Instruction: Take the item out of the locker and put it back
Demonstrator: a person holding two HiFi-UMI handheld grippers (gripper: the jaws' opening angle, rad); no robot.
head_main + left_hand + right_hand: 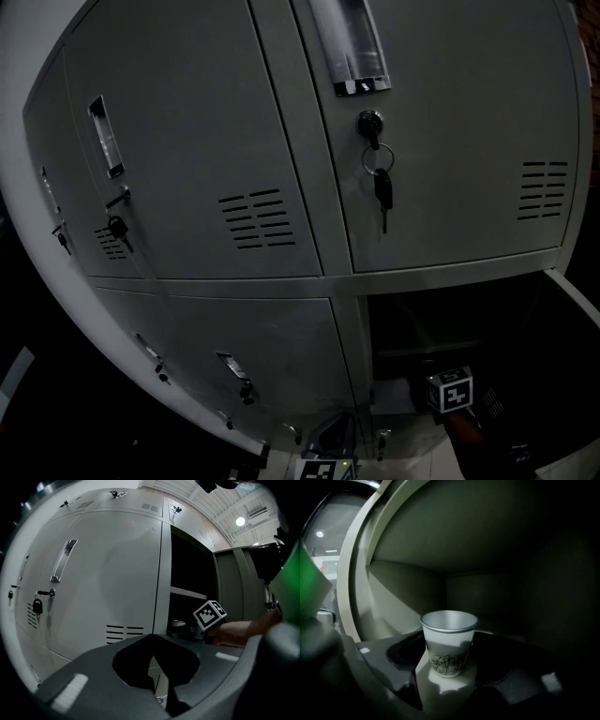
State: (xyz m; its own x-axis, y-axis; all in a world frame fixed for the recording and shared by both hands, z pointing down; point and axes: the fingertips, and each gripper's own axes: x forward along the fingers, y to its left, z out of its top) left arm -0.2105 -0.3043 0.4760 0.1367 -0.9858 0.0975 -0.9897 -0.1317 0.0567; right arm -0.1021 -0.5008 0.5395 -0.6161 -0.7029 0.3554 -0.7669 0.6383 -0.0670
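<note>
A white paper cup (449, 644) with a dark plant print stands upright on the floor of the open locker compartment (393, 620). My right gripper (450, 654) reaches into that compartment. Its jaws stand wide, one against each side of the cup's lower half. The head view shows only its marker cube (451, 390), inside the dark bottom-right locker (469, 323). My left gripper (157, 692) hangs outside, in front of the closed doors. Its jaws are together with nothing between them. Its camera also catches the right gripper's cube (210, 614) and the hand (239, 632) holding it.
Grey closed locker doors (187, 169) fill the wall. A bunch of keys (382, 187) hangs from the lock above the open compartment. The open door (234, 588) swings out on the right. A shelf (187, 592) sits over the compartment.
</note>
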